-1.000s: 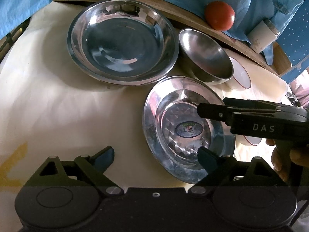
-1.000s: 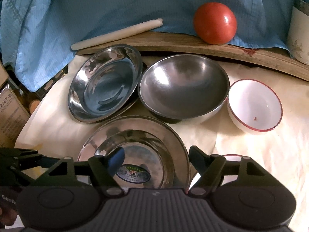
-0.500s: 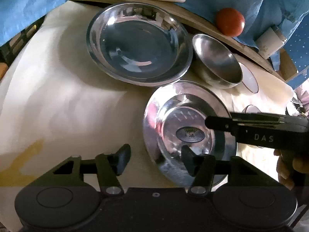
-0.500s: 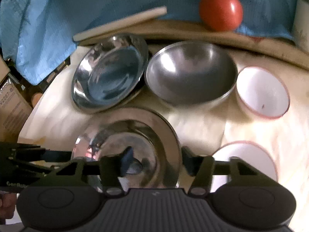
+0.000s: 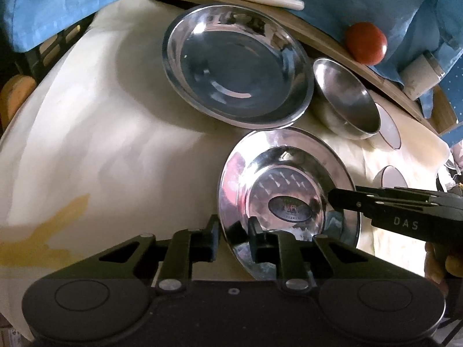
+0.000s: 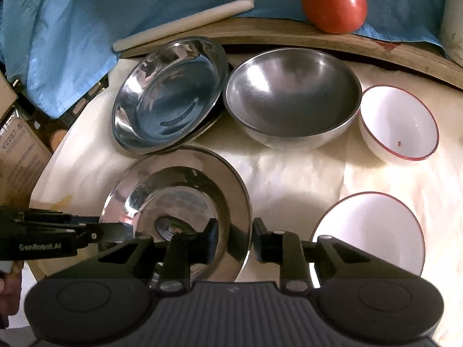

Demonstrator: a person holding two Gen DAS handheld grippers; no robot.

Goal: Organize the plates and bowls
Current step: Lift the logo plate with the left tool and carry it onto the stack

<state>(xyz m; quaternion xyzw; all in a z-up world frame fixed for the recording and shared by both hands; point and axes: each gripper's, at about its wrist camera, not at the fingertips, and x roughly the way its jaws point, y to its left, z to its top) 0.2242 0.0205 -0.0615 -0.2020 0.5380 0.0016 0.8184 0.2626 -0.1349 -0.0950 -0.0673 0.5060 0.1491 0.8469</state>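
A small steel plate with an oval sticker (image 5: 289, 185) (image 6: 179, 199) sits near me on the cream cloth. My left gripper (image 5: 233, 238) is shut on its left rim. My right gripper (image 6: 235, 240) is shut on its right rim, and its fingers also show from the side in the left wrist view (image 5: 376, 202). Behind it lie a large steel plate (image 5: 237, 66) (image 6: 167, 95), a steel bowl (image 5: 347, 101) (image 6: 292, 98), and two white red-rimmed bowls, one far (image 6: 399, 124) and one near (image 6: 370, 231).
A red ball (image 6: 334, 3) and a cream rod (image 6: 182, 24) rest on a curved wooden board (image 6: 289, 33) under blue cloth (image 6: 72, 29) at the back. A cardboard box (image 6: 17, 150) stands left of the table. A cup (image 5: 422, 78) stands far right.
Both grippers have closed from wide open onto opposite rims of the small steel plate. Both cameras have pulled back a little and the plate now looks tilted.
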